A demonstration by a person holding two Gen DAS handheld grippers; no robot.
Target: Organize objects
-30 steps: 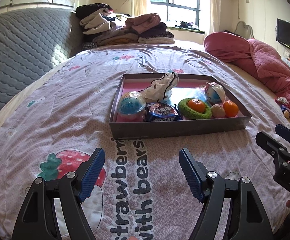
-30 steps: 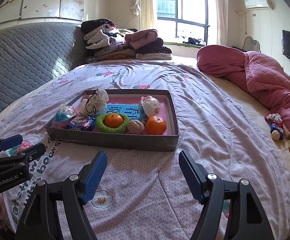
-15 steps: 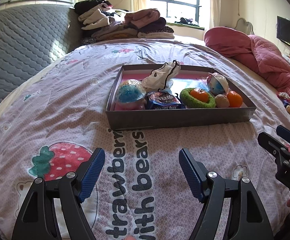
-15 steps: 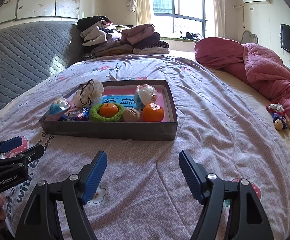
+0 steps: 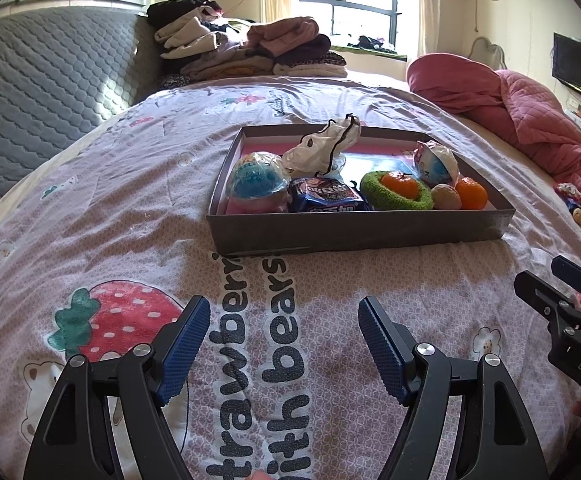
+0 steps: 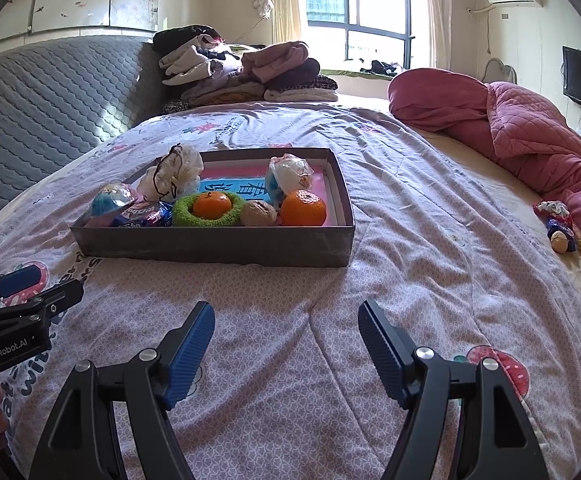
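A shallow grey box [image 5: 354, 232] [image 6: 218, 246] stands on the bed ahead of both grippers. It holds a blue wrapped ball [image 5: 256, 178], a white drawstring pouch [image 5: 322, 148], a blue snack packet [image 5: 326, 198], an orange in a green knitted ring [image 5: 400, 186] [image 6: 211, 205], a walnut [image 6: 257, 213], a second orange [image 6: 303, 208] and a white-blue wrapped toy [image 6: 288, 176]. My left gripper [image 5: 284, 344] is open and empty over the bedspread, short of the box. My right gripper [image 6: 286, 346] is open and empty too, to the right of the left one.
The bed has a printed strawberry bedspread [image 5: 130, 208]. A pile of folded clothes [image 6: 246, 72] lies at the far end. A rolled pink quilt [image 6: 510, 128] runs along the right side, with small toys [image 6: 558, 228] beside it. A grey padded headboard [image 5: 42, 80] stands at left.
Both grippers have drawn back a little from the box and tilted up, so the box sits higher in both views. Both jaws stay open and empty.
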